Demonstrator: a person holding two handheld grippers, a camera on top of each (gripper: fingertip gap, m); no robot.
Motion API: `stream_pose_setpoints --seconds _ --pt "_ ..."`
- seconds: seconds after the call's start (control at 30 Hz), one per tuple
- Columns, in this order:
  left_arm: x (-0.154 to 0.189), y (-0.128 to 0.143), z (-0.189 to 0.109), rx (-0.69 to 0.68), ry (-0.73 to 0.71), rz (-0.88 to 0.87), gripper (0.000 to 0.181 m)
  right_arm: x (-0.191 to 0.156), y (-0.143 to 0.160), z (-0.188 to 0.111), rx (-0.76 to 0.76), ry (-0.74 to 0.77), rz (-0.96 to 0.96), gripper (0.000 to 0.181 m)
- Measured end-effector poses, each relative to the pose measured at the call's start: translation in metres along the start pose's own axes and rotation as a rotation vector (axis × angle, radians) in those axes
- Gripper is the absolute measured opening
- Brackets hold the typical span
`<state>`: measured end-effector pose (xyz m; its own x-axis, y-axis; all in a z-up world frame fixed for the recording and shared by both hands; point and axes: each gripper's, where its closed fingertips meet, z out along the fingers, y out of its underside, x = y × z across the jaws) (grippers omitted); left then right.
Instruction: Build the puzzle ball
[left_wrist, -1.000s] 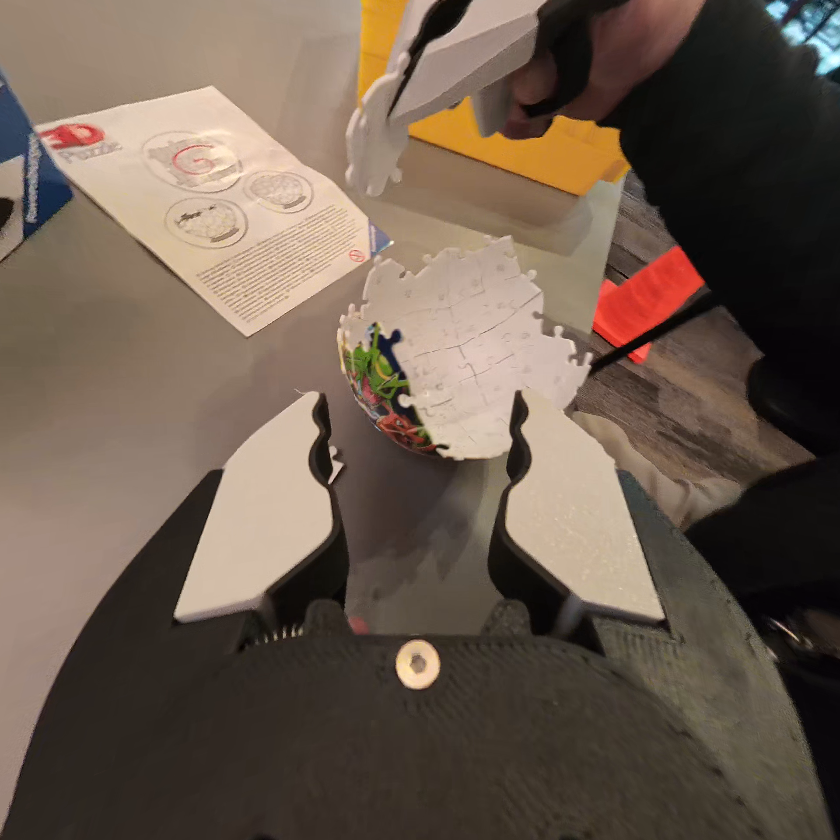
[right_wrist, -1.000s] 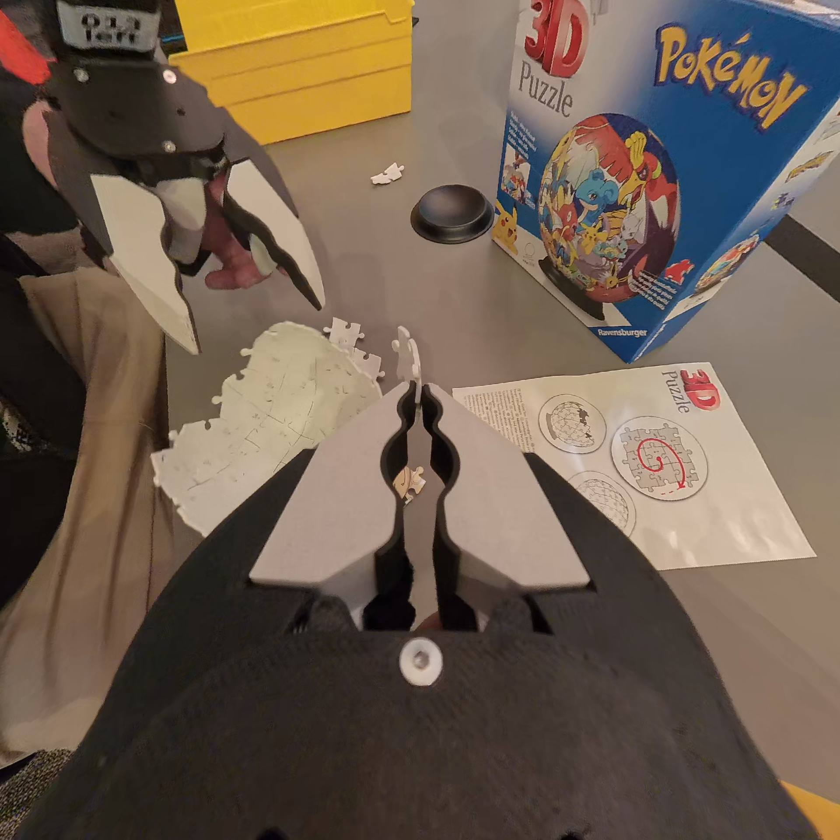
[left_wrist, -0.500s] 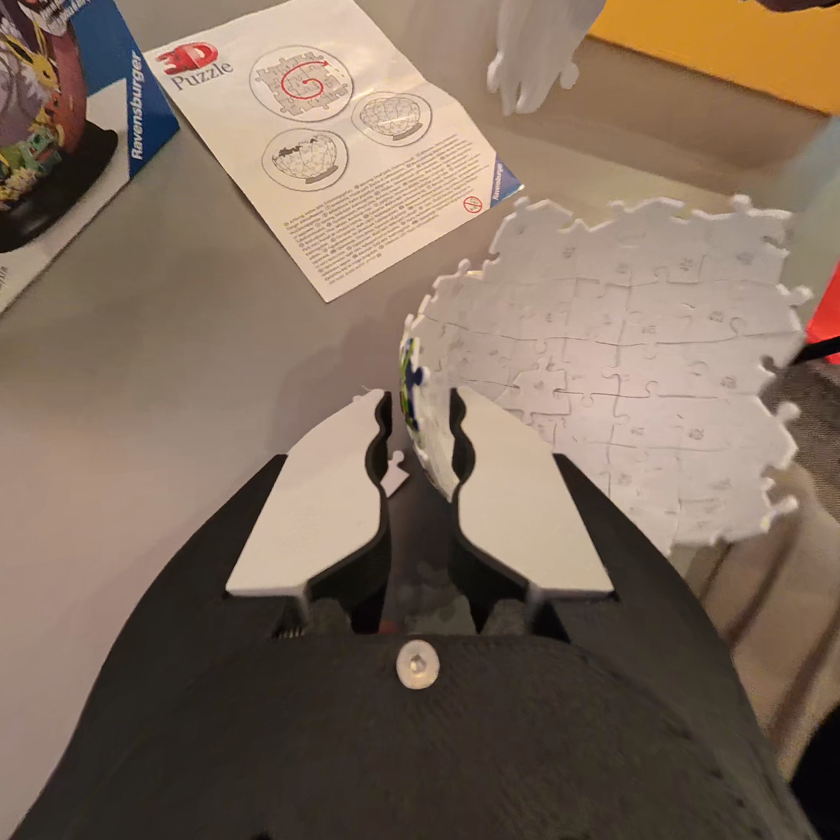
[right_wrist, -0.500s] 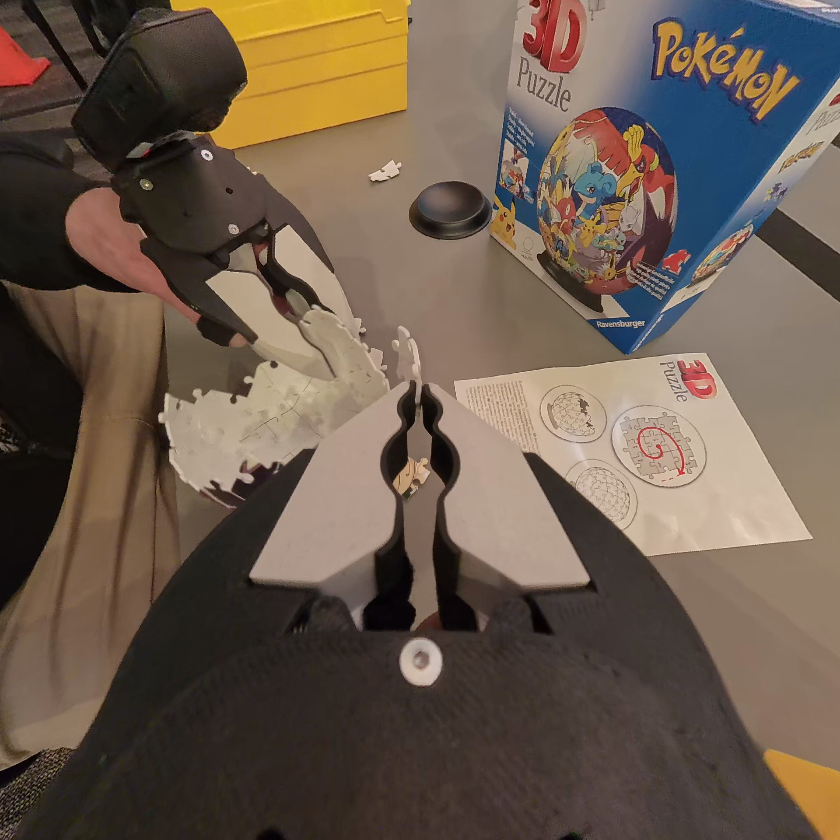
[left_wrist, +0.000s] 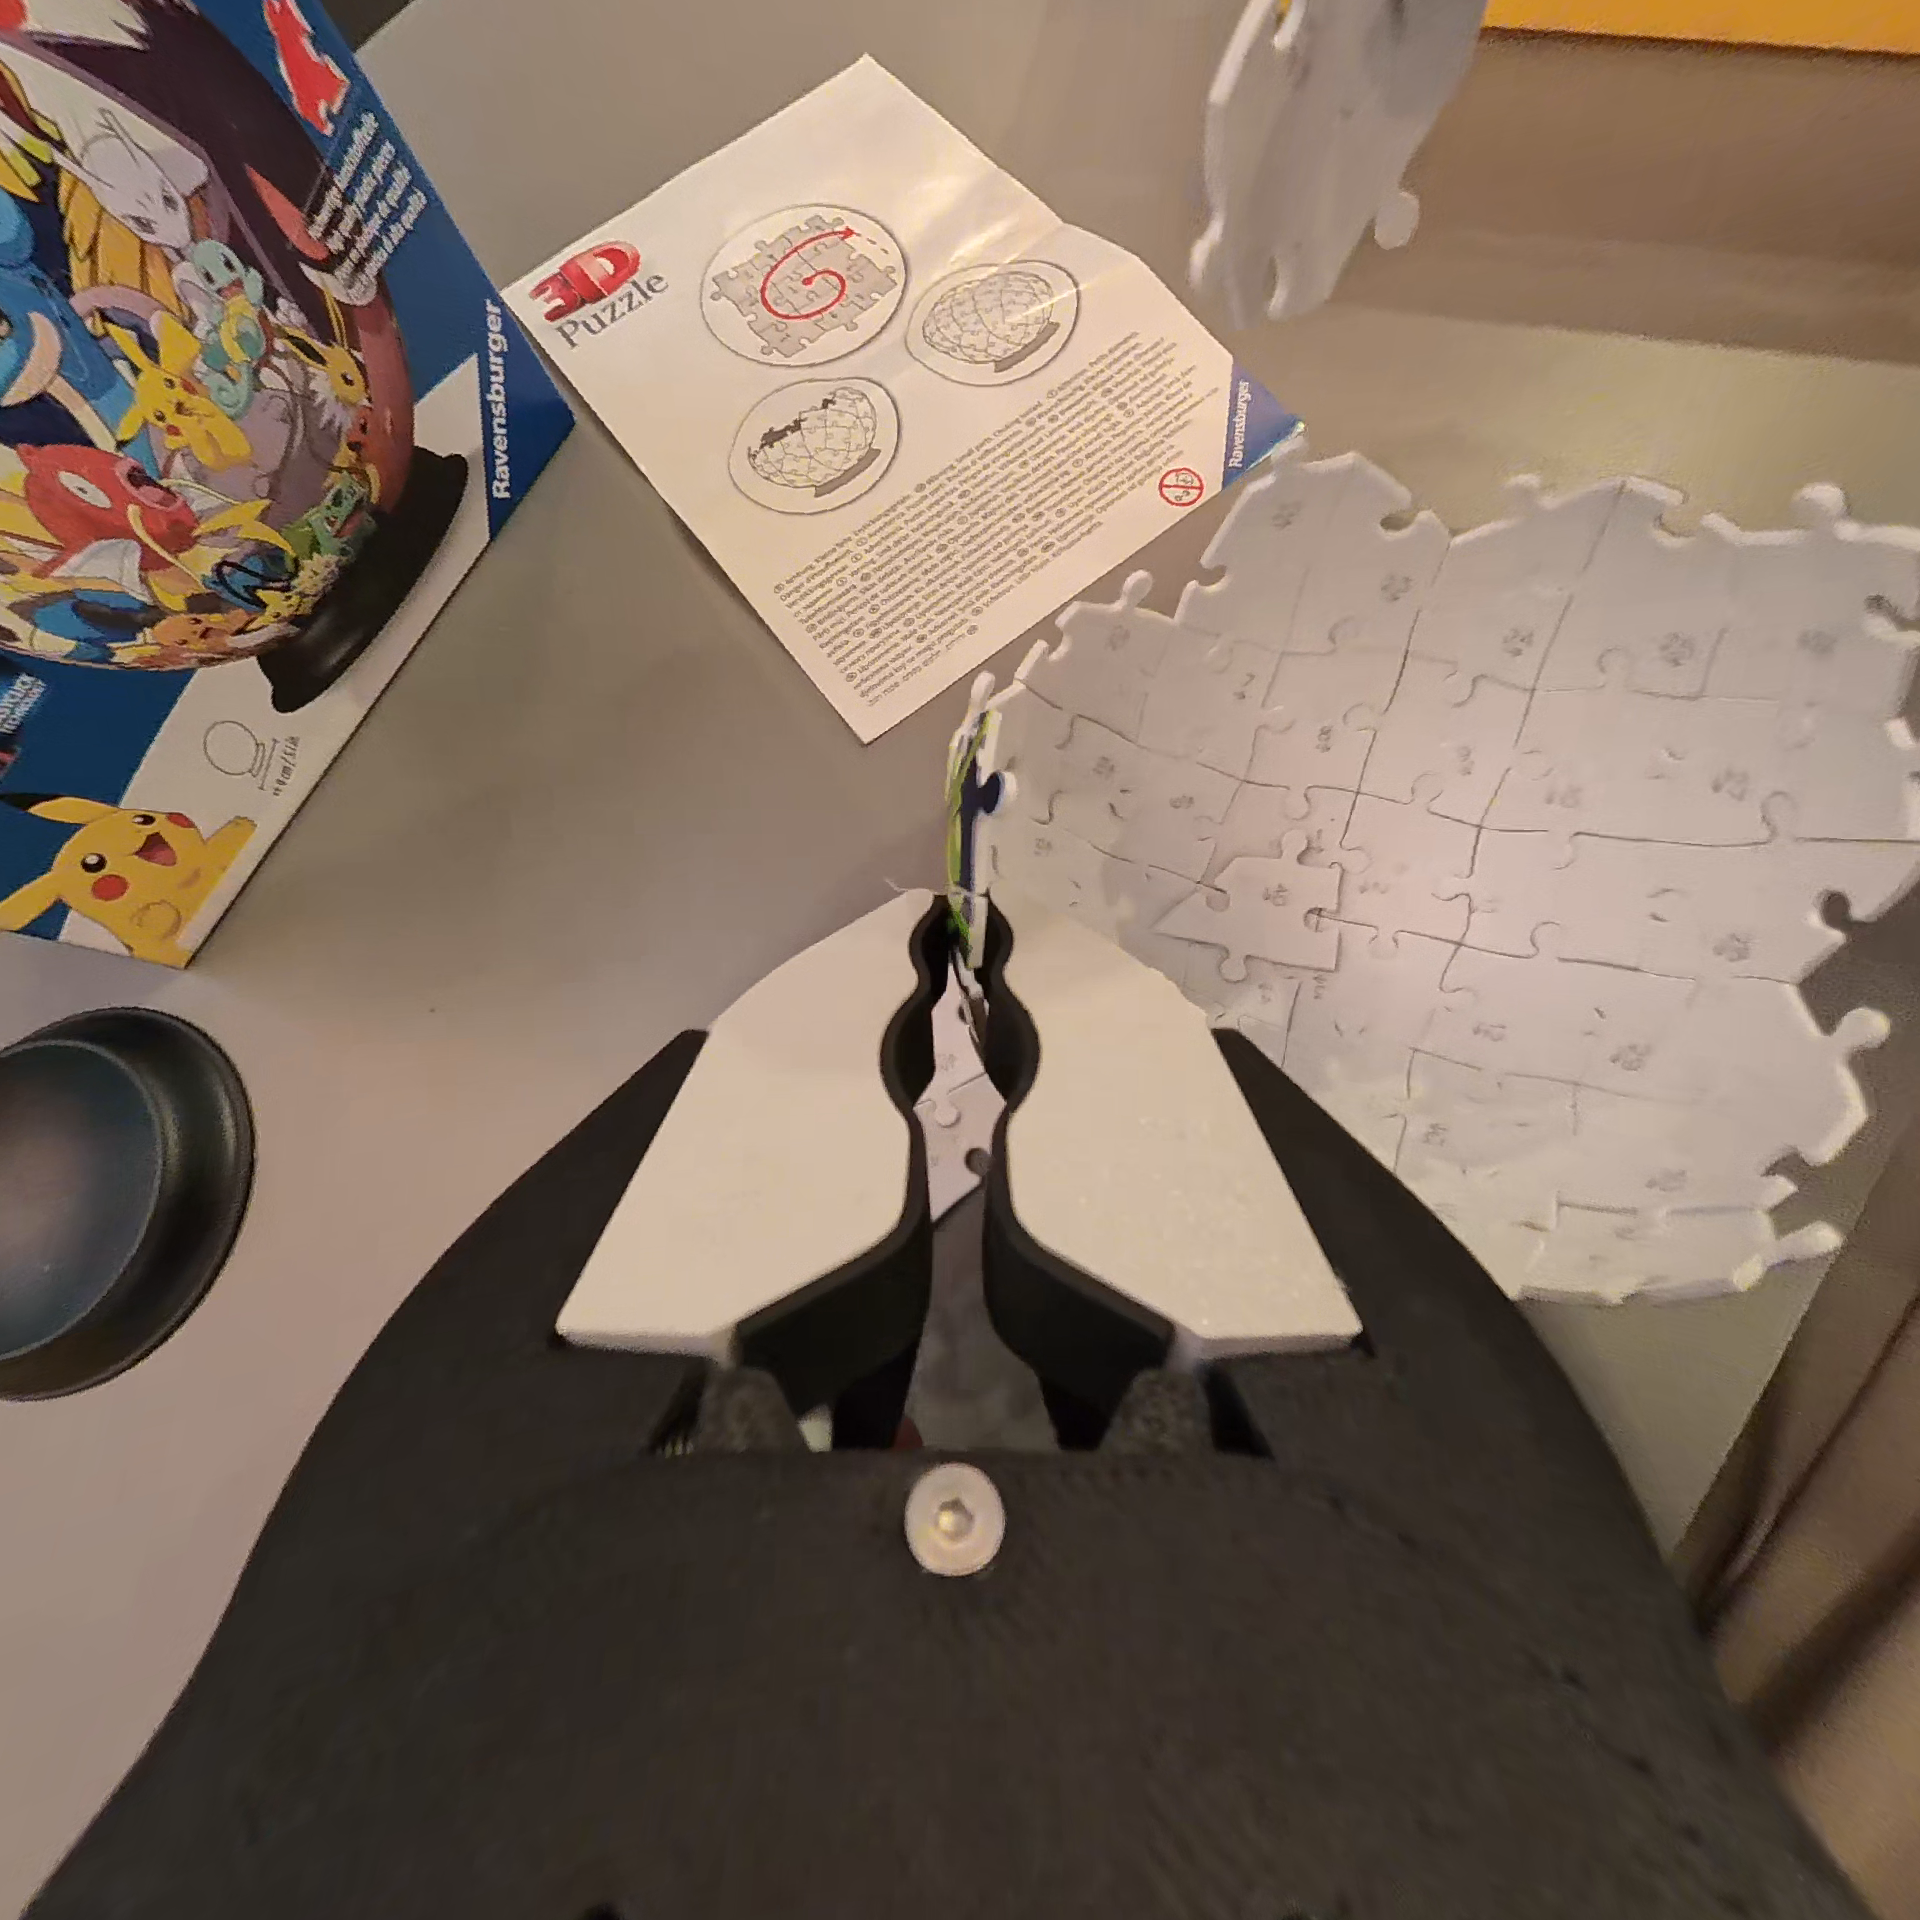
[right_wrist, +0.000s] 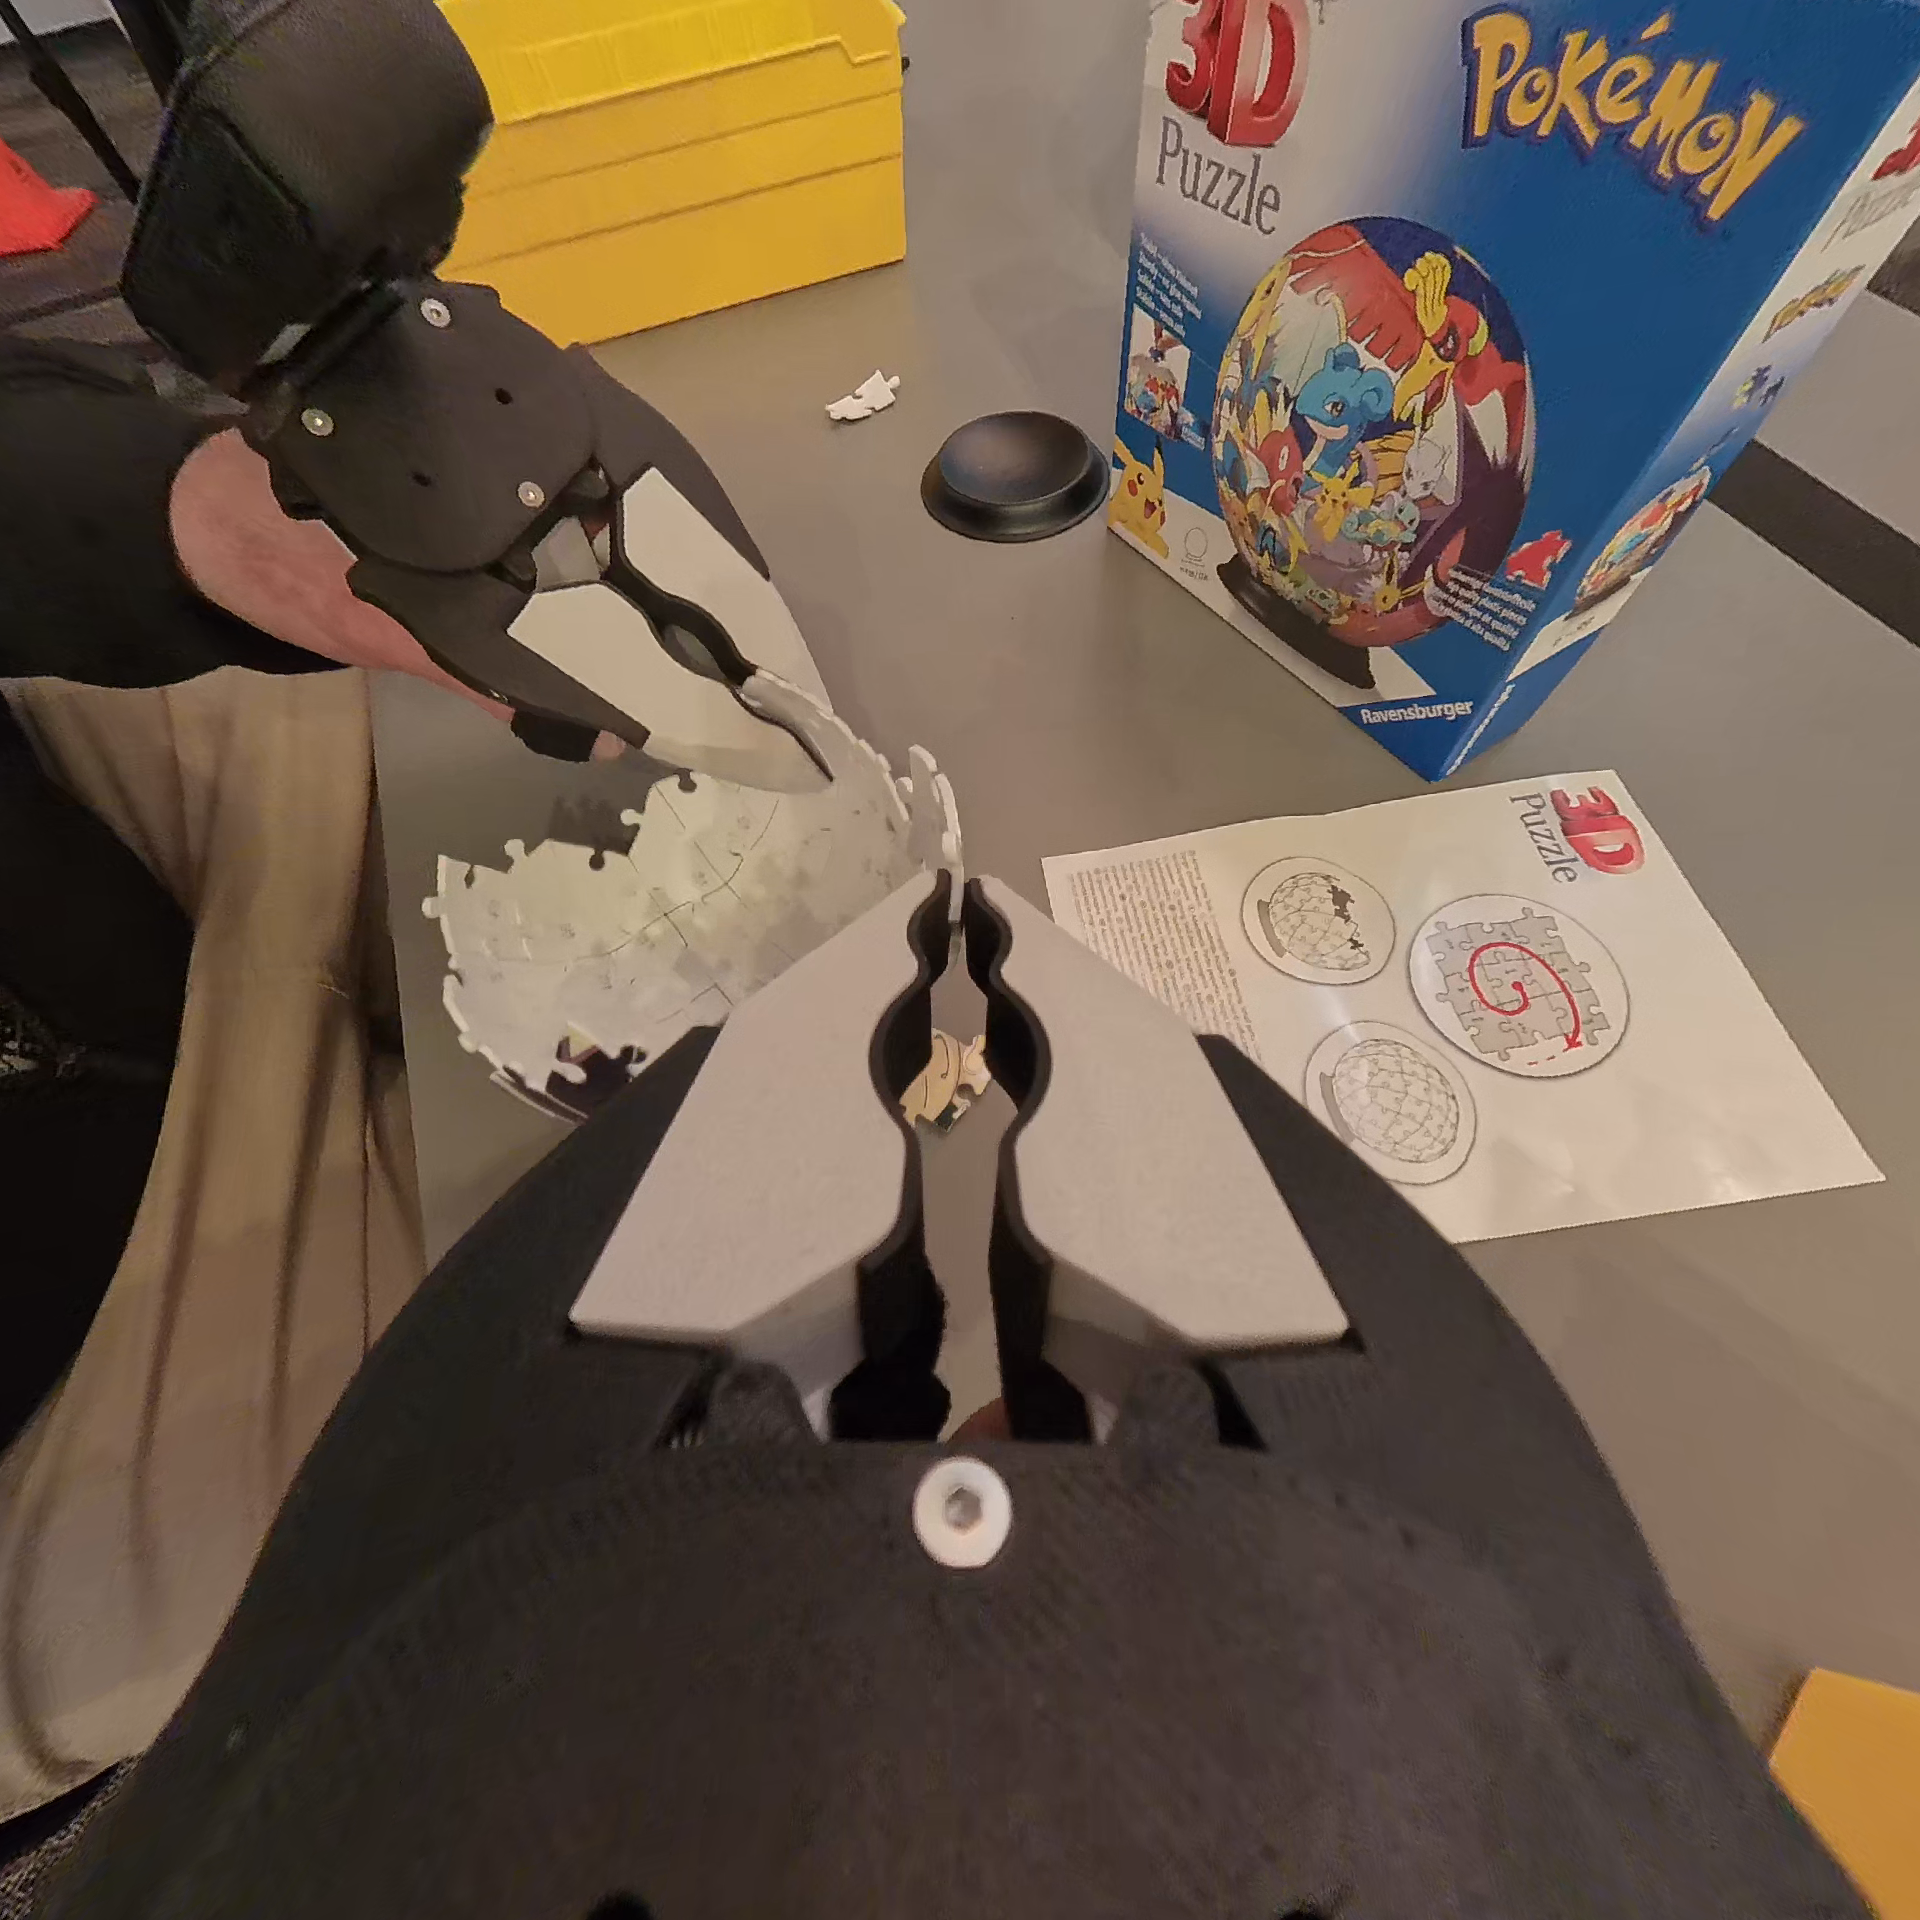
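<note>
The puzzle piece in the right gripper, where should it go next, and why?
Probably a small move toward the open rim of the half-built puzzle ball to line up a gap. The right gripper is shut on a white puzzle piece held upright just beside that rim, and the left gripper is already shut on the shell's edge, steadying it.

Indoor workroom or lab-type space, exact kind uncertain. Plain grey desk as landmark. Stacked yellow plastic bins at desk's far edge; blue puzzle box, folded instruction sheet, black round stand on desk. Wood-look floor beside desk; orange object on floor beyond bins.
</note>
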<state>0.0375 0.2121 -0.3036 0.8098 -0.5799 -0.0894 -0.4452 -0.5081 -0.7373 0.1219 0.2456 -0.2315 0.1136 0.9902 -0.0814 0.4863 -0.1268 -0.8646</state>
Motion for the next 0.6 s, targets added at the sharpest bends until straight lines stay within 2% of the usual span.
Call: stream_pose_setpoints --seconds 0.6 --pt "-0.012 0.0 -0.002 0.045 0.012 -0.008 0.003 0.003 0.0 0.003 0.014 0.017 0.043 0.0"
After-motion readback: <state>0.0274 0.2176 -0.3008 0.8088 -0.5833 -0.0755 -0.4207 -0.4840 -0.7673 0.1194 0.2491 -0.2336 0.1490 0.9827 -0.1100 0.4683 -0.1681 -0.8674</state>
